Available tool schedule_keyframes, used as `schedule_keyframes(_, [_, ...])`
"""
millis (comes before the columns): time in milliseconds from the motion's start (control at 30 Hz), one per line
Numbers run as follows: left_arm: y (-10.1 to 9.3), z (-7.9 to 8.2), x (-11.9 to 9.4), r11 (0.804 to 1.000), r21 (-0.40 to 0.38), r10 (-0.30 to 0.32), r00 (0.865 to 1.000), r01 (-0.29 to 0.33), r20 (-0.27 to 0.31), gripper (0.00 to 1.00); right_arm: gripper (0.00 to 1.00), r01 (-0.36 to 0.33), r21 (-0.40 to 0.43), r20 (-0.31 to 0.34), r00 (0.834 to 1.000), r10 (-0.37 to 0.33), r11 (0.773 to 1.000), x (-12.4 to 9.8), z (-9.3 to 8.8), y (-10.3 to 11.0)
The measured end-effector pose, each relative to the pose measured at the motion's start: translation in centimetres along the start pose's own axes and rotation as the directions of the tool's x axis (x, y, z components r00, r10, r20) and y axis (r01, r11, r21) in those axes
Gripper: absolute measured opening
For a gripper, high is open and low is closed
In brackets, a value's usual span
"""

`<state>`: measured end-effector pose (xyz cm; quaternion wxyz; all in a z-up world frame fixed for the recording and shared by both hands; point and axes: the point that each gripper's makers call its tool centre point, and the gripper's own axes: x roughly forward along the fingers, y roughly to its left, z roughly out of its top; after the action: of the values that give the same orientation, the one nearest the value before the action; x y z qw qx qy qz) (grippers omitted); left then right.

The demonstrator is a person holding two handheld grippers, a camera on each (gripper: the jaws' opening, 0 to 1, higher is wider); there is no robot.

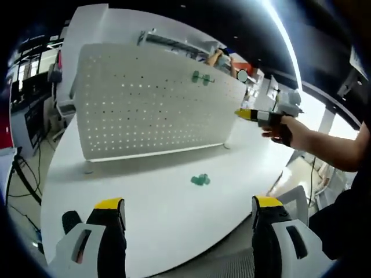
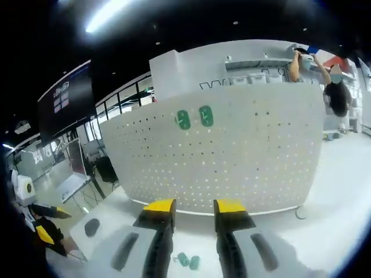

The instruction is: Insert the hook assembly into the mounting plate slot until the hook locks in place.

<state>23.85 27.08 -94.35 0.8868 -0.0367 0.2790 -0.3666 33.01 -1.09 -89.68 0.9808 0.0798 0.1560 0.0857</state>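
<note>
Left gripper view, reading left to right:

- Standing upright across the white table (image 1: 145,231): a white perforated mounting plate (image 1: 145,110), resting on small feet.
- Already hanging high on the plate, right of centre: two green hooks (image 1: 202,77), side by side.
- Lying loose on the table in front of the plate, well apart from it: a green hook assembly (image 1: 200,180) — the part awaiting insertion.
- Rising from the bottom edge: the left gripper (image 1: 188,223), jaws standing wide apart, holding nothing, hanging short of the loose assembly.
- Entering from the right, held in a person's hand (image 1: 287,130): the right gripper (image 1: 246,114), hovering just beside the plate's right edge.

Right gripper view, same order:

- Filling the middle: the plate (image 2: 232,156), with both mounted hooks (image 2: 193,118) near its top.
- Lying low between the jaws, on the table: the loose assembly (image 2: 188,260).
- Jaws of the right gripper (image 2: 194,214) standing with a narrow gap, gripping nothing visible.

Step in hand, as a judgement: approaching for pickup — nothing grasped, nothing inserted.

Next move, as a judgement:

- Lowering one gripper over the loose assembly and closing on its body, leaving the insertion end free.
- Carrying it to a vacant slot beside the mounted pair, aligning squarely, pressing until locked.
- Keeping plate and hooks within both views throughout.
</note>
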Motion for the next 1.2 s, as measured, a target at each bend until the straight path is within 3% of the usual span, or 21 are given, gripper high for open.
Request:
schedule_keyframes(100, [-0.2, -0.6, -0.4, 1.000, -0.002, 0.005, 1.000, -0.005, -0.017, 0.92, 0.24, -0.018, -0.027, -0.038, 0.999, 0.017, 0.999, -1.1, -2.0, 0.4])
schedule_keyframes(167, [-0.4, -0.9, -0.8, 1.000, 0.003, 0.009, 1.000, -0.009, -0.026, 0.92, 0.25, -0.045, -0.017, -0.105, 0.994, 0.043, 0.999, -1.4, -4.1, 0.3])
schedule_keyframes(267, [-0.4, -1.2, -1.1, 1.000, -0.003, 0.013, 0.999, -0.013, -0.037, 0.93, 0.26, -0.061, -0.015, -0.153, 0.987, 0.058, 0.998, -2.2, -6.3, 0.7])
schedule_keyframes(567, [-0.4, -1.9, -1.9, 1.000, -0.004, 0.027, 0.999, -0.027, -0.047, 0.92, 0.29, -0.067, 0.044, -0.252, 0.965, 0.076, 0.997, -4.3, -12.1, 1.6])
schedule_keyframes(933, [-1.7, -3.1, -1.9, 1.000, -0.014, 0.013, 0.998, -0.014, -0.057, 0.91, 0.31, -0.094, 0.052, -0.326, 0.939, 0.106, 0.994, -6.8, -15.5, 2.5])
schedule_keyframes(1200, [-2.0, -3.5, -2.1, 1.000, -0.013, 0.013, 0.998, -0.014, -0.059, 0.92, 0.31, -0.091, 0.066, -0.331, 0.938, 0.108, 0.994, -7.8, -15.8, 2.5])
